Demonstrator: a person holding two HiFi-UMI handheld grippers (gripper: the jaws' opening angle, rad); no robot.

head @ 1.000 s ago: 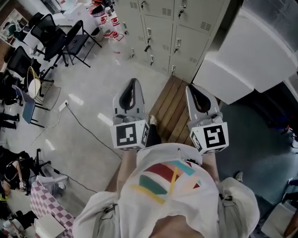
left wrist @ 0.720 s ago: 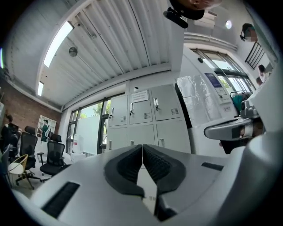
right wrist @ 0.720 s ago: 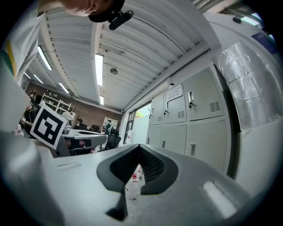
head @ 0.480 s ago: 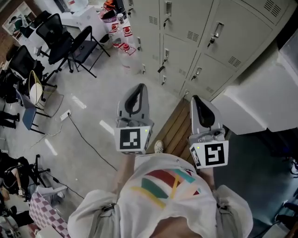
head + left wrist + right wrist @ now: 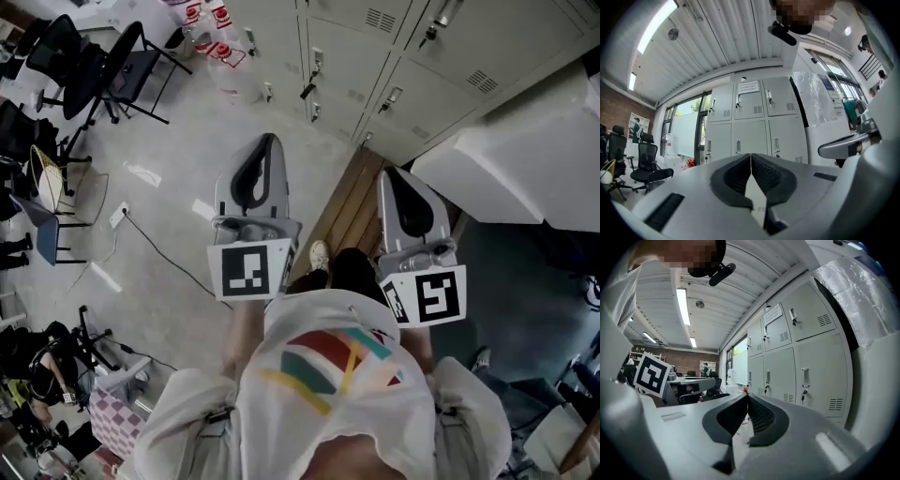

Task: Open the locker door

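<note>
A bank of grey lockers (image 5: pixel 375 47) with closed doors and small handles stands ahead, past a stretch of floor; it also fills the left gripper view, lockers (image 5: pixel 750 117), and the right gripper view, lockers (image 5: pixel 801 357). One upper door carries a paper notice (image 5: pixel 748 87). My left gripper (image 5: pixel 263 150) is held out in front of the person's chest, shut and empty. My right gripper (image 5: pixel 389 180) is beside it, also shut with nothing between its pads. Both are well short of the lockers.
A wooden slat pallet (image 5: pixel 342 211) lies on the floor under the grippers. A large white wrapped appliance (image 5: pixel 525 141) stands right of the lockers. Black office chairs (image 5: pixel 103 66) and a cable (image 5: pixel 159 253) are on the left. Bottles (image 5: pixel 211 19) stand by the locker corner.
The head view has shifted: the lockers slid up toward the frame's top and the grippers sit slightly lower and nearer. Both grippers stay shut and empty.
</note>
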